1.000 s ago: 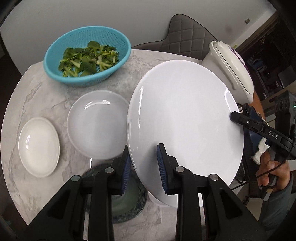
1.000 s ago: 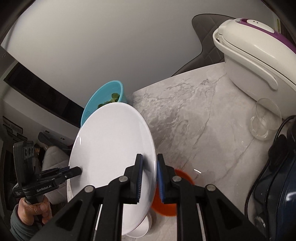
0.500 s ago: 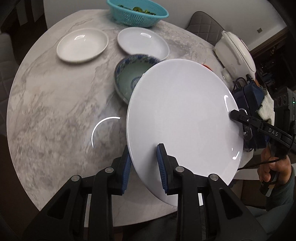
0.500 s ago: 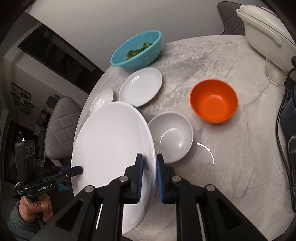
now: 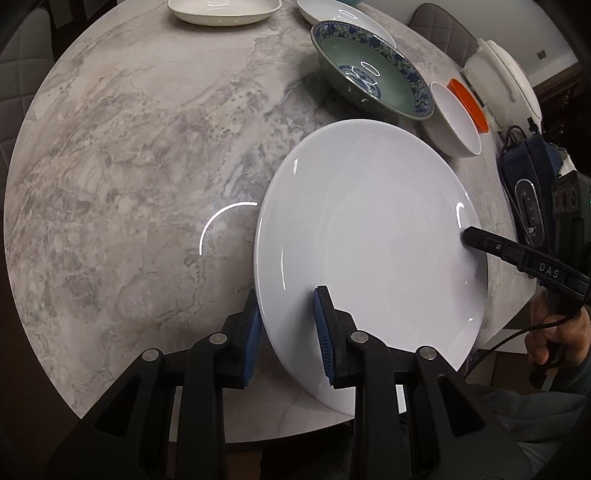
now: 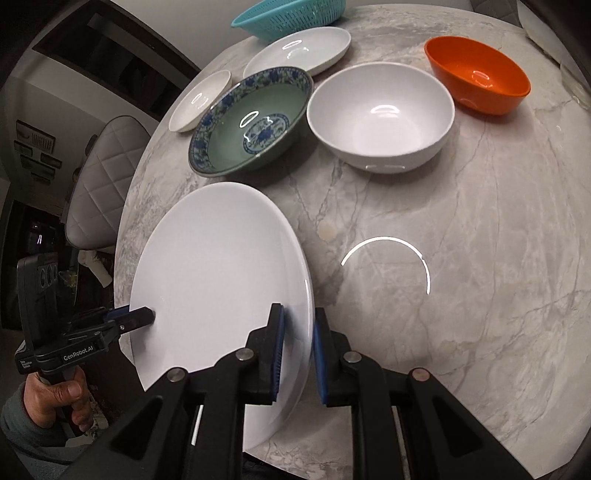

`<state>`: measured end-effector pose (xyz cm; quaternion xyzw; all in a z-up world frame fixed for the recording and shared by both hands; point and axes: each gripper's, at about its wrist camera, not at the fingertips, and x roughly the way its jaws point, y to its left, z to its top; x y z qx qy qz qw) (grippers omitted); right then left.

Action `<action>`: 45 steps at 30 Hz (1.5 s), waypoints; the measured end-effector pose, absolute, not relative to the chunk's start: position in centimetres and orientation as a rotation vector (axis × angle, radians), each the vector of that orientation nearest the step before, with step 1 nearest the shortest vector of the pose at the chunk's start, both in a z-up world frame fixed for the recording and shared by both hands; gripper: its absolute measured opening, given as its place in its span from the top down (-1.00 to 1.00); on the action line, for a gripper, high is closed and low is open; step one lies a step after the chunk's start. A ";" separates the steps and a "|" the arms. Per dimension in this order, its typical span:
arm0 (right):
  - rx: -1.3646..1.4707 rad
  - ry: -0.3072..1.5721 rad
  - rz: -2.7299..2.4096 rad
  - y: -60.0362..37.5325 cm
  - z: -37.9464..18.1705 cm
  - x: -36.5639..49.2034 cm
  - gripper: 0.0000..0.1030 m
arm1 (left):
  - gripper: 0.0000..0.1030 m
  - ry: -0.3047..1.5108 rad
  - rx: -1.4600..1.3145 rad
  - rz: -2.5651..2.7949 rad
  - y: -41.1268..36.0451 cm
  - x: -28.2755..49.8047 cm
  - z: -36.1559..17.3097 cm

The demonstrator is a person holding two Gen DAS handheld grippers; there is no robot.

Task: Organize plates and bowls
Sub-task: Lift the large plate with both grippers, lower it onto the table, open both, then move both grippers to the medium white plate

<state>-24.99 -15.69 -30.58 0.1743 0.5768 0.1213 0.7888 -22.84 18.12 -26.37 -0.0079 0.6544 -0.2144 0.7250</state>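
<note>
Plate, large, round and glossy white (image 5: 369,236), held tilted above the near edge of a round grey marble table (image 5: 129,147). The left gripper (image 5: 288,332) has its blue-padded fingers clamped on the plate's near rim. The right gripper (image 6: 298,354) clamps the opposite rim, one finger on each face. Beyond the plate, on the table, sit a green bowl with a blue patterned rim (image 6: 251,122), a plain white bowl (image 6: 380,118) just beside it, and an orange bowl (image 6: 476,74) farther right. Behind them lie a white shallow plate (image 6: 299,51), a small white oval dish (image 6: 199,101) and a teal plastic colander (image 6: 288,14). A white rice cooker (image 5: 502,81) stands at the table's far right.
</note>
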 end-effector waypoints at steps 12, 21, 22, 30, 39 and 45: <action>0.325 1.247 0.232 -15.2 -33.0 -24.0 0.64 | 0.51 1.431 0.002 -0.475 16.7 -20.3 -29.5; 0.265 1.222 0.298 -14.6 -33.1 -24.5 0.51 | -0.43 1.346 -0.084 -0.463 17.6 -19.1 -27.8; 0.268 1.213 0.304 -14.7 -33.0 -24.7 0.49 | -0.44 1.329 -0.100 -0.463 17.9 -18.8 -27.2; 0.315 1.077 0.333 -18.3 -27.2 -24.5 -0.38 | -0.99 1.276 -0.274 -0.449 18.5 -11.8 -21.2; 0.444 0.849 0.379 -26.6 -16.7 -15.9 -0.63 | -0.99 1.095 -0.177 -0.491 13.1 -2.0 -14.0; 0.540 0.784 0.429 -29.8 -13.0 -6.7 -0.63 | -0.96 1.156 -0.139 -0.460 7.8 8.4 -15.0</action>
